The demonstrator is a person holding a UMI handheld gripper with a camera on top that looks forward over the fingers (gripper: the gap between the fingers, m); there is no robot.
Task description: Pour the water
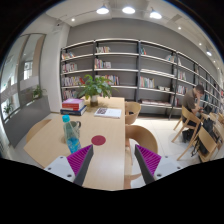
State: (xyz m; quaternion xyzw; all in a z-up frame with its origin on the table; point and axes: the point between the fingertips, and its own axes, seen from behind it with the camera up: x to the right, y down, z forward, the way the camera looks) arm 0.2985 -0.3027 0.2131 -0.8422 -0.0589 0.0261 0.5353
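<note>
A clear plastic bottle with a blue cap [70,130] stands upright on the light wooden table [110,165], ahead of my left finger and slightly left of it. A dark red round coaster or lid [98,140] lies flat on the table beyond and between my fingers. My gripper [113,160] hovers above the table's near end, open and empty, with its pink pads [82,158] wide apart. Nothing stands between the fingers.
A potted plant [95,88], a stack of red books [72,104] and an open book [108,112] sit at the table's far end. Wooden chairs [140,138] stand to the right. A person [196,104] sits at a table far right. Bookshelves [130,70] line the back wall.
</note>
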